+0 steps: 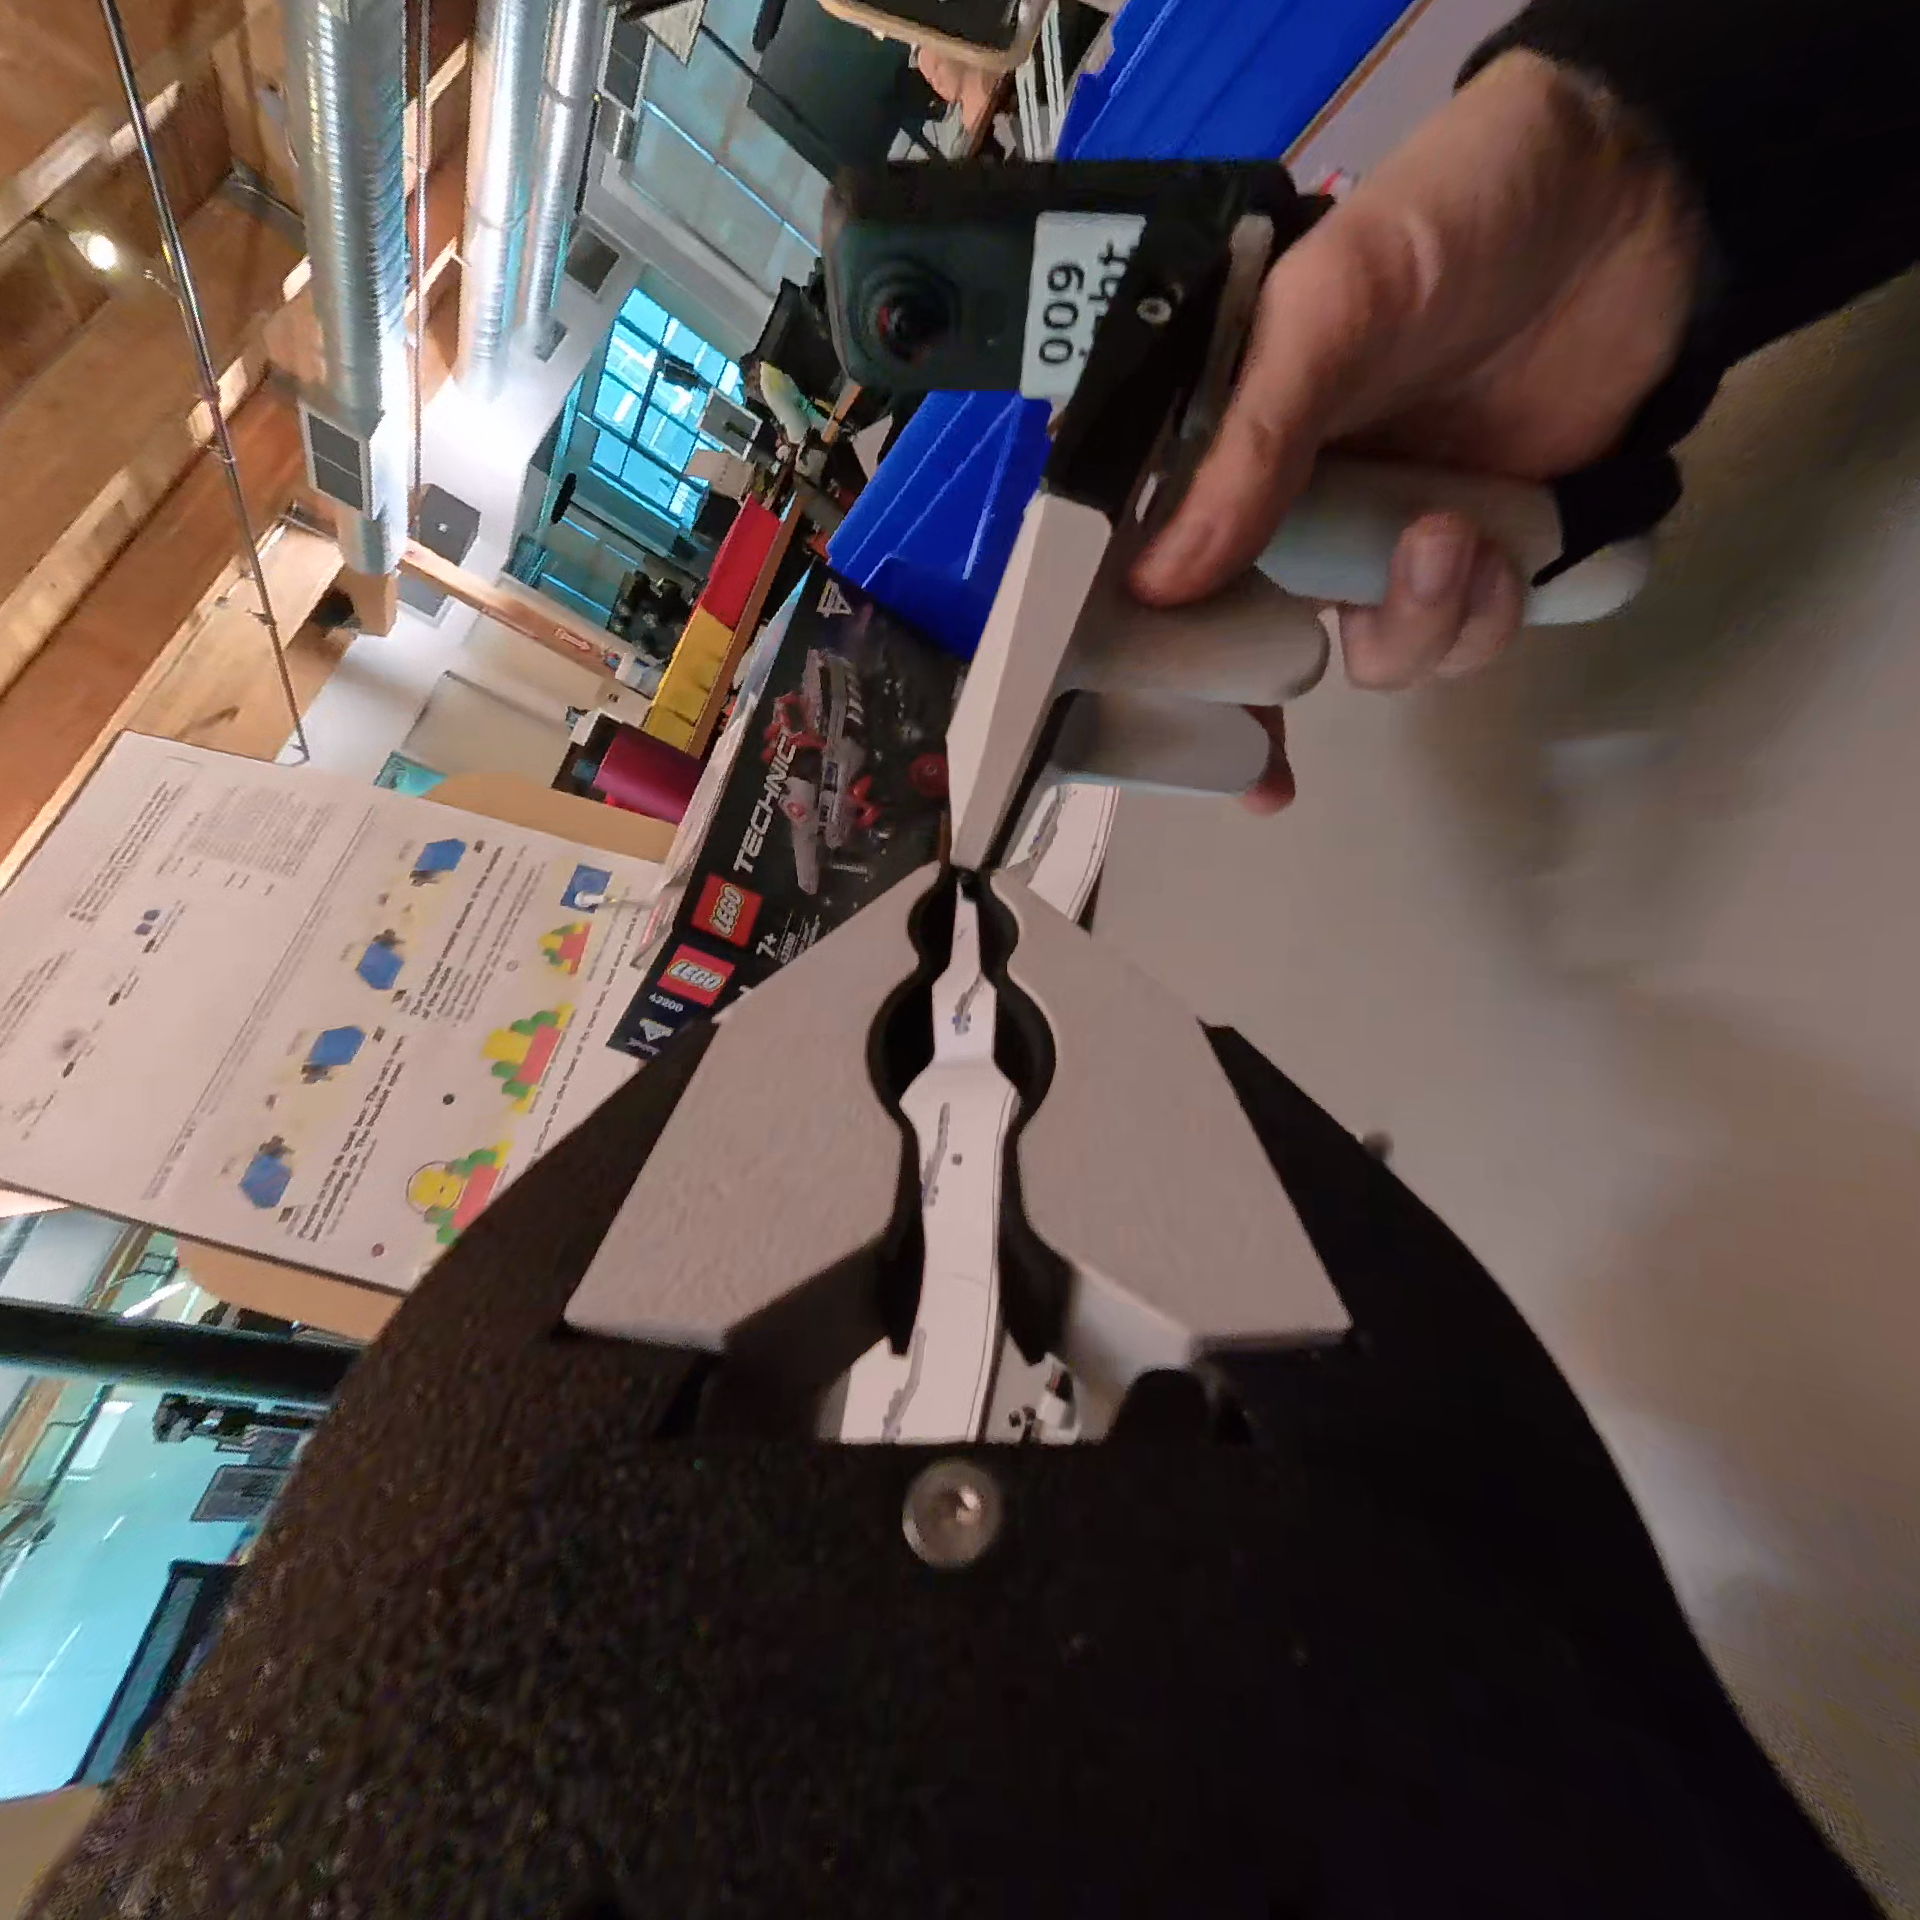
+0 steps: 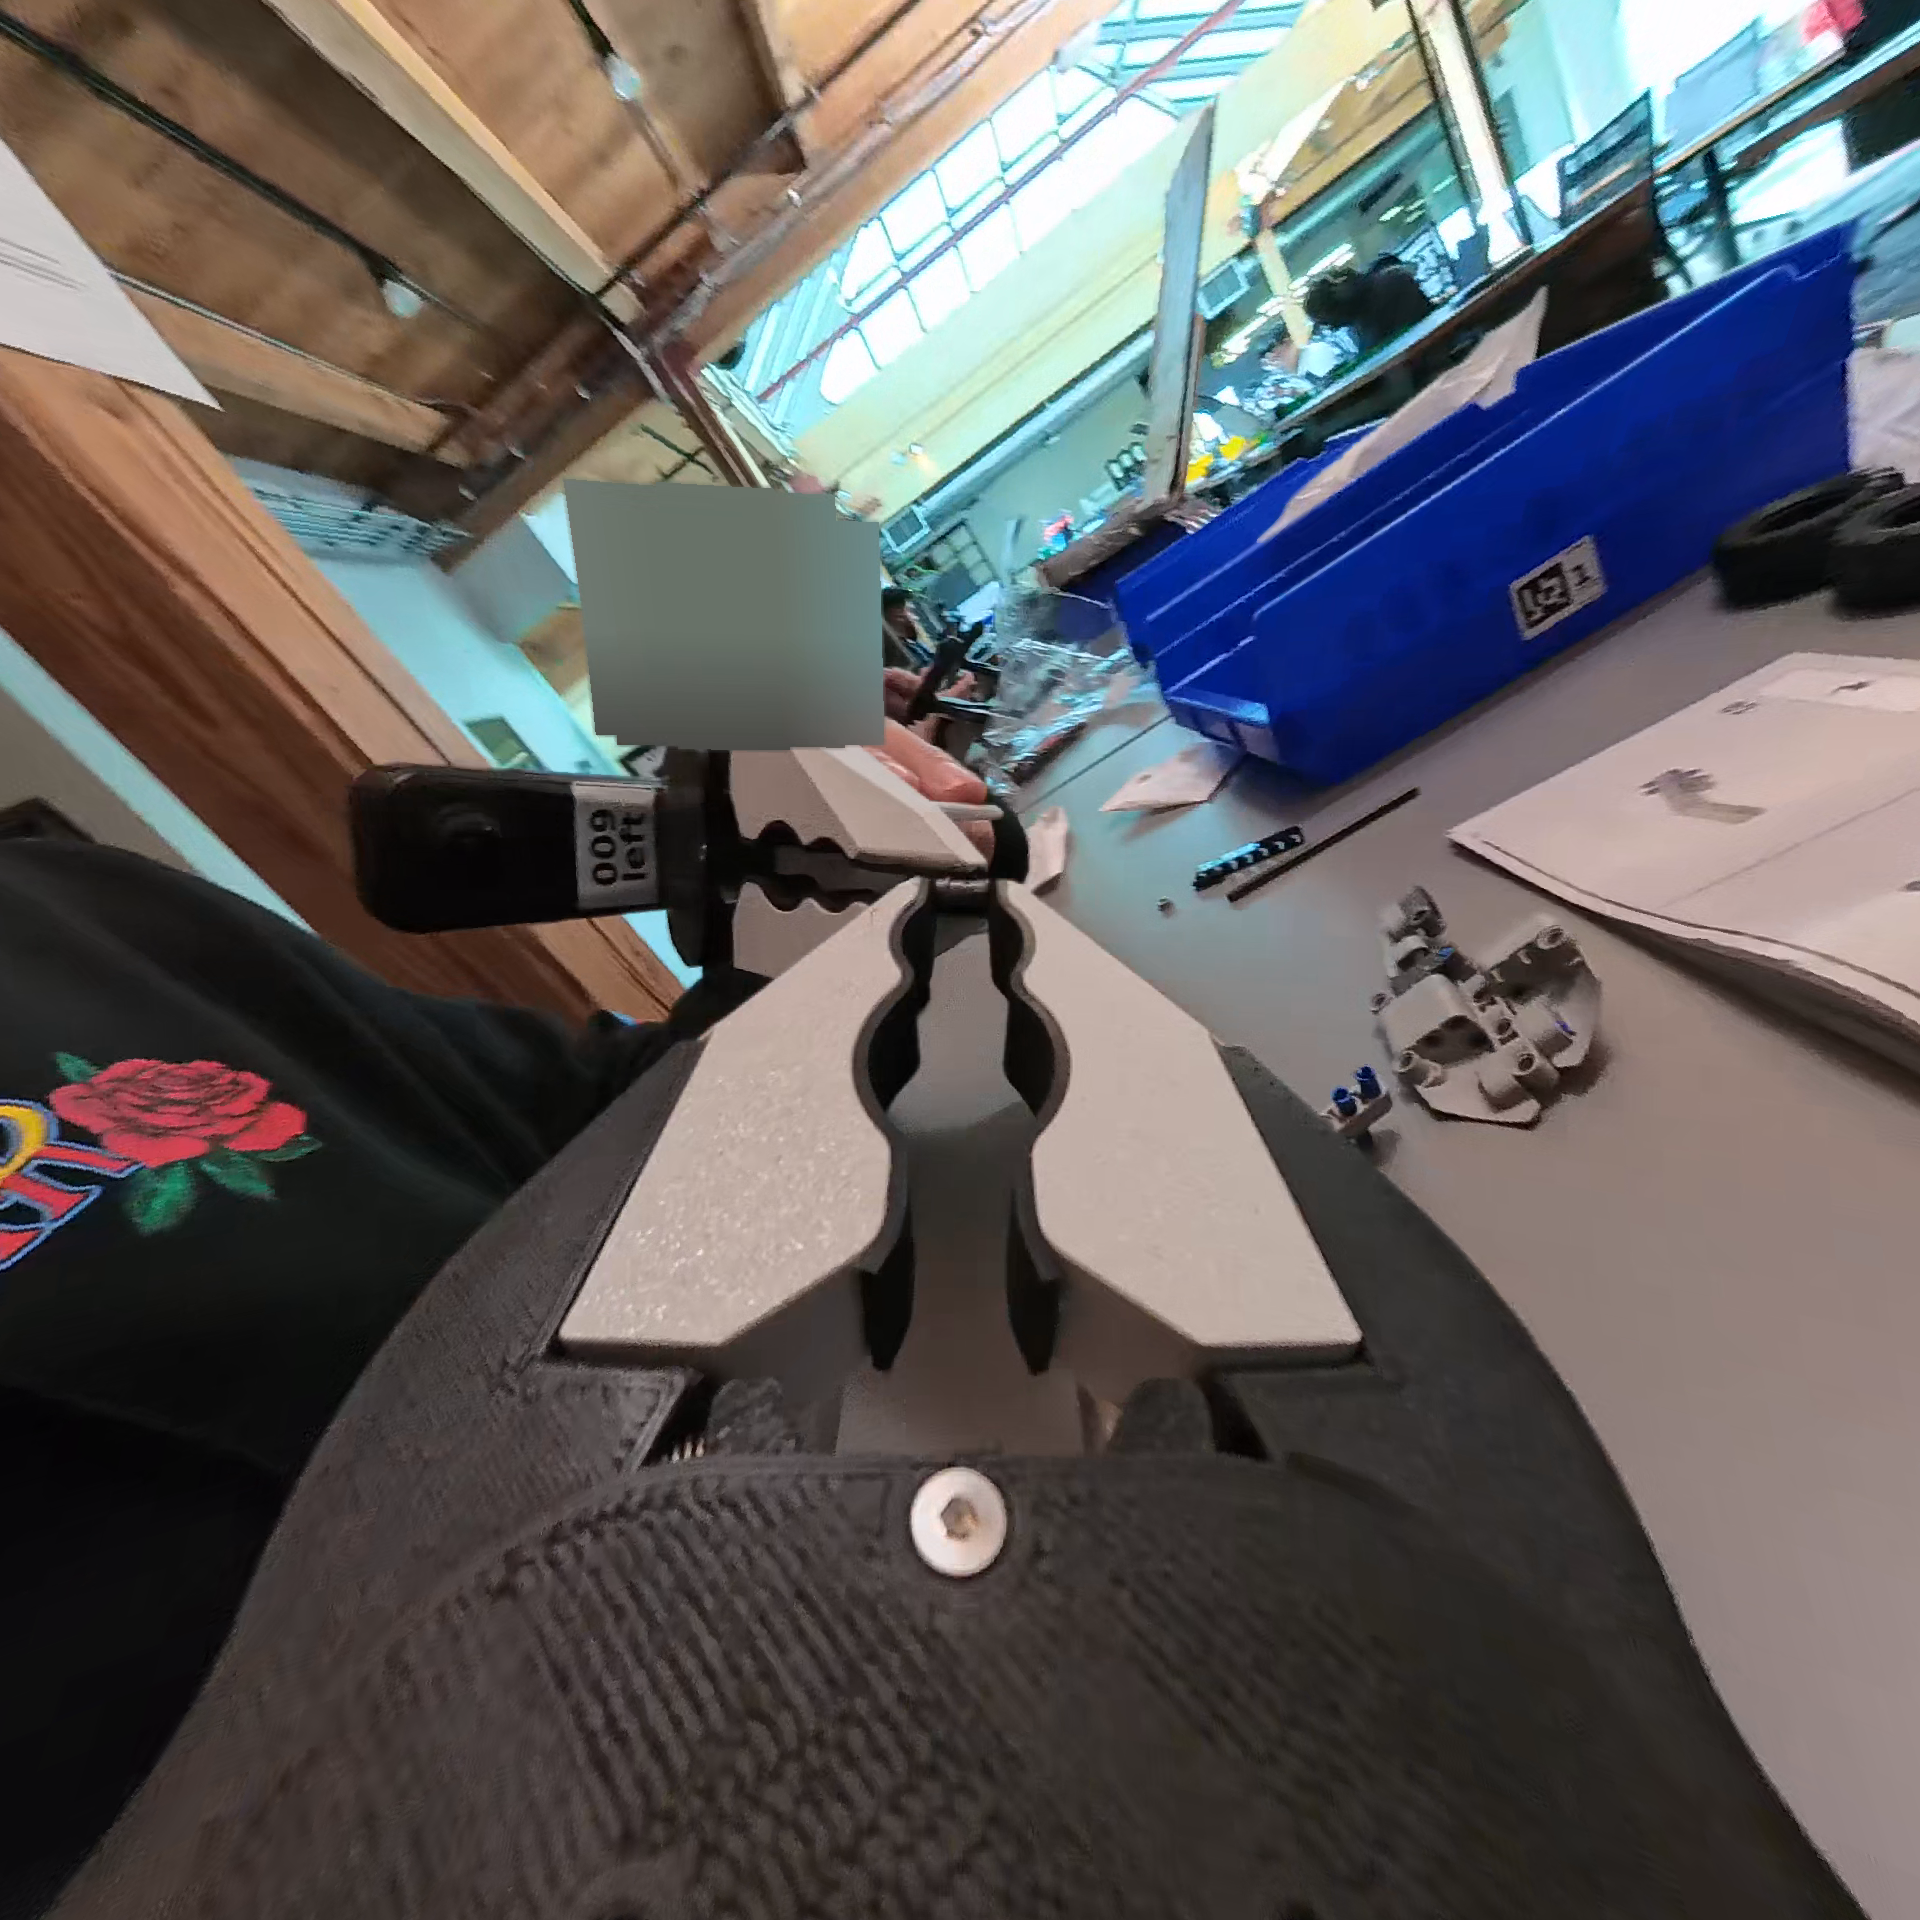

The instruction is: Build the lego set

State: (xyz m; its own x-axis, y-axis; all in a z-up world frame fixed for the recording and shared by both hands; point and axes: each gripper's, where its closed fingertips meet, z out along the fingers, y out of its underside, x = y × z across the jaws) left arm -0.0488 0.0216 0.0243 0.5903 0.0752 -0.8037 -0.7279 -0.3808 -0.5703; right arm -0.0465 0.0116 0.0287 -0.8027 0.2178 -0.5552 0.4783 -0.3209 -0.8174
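Wooden ceiling beams (image 2: 312,135) run overhead, with silver air ducts (image 1: 343,260) beneath them. Daylight comes through a band of large paned windows (image 2: 935,260) at 12 o'clock. A wooden post (image 2: 208,644) stands at 9 o'clock, beside the grey counter (image 2: 1558,1351).

The left gripper (image 1: 961,883) has its jaws drawn together at the tips, apparently pinching a small dark piece, though the tips are too cramped to be sure. The right gripper (image 2: 961,888) meets it tip to tip, jaws likewise nearly closed. A bare hand (image 1: 1423,395) in a dark sleeve wraps the right gripper's white handle, fingers (image 1: 1195,540) curled on the trigger.
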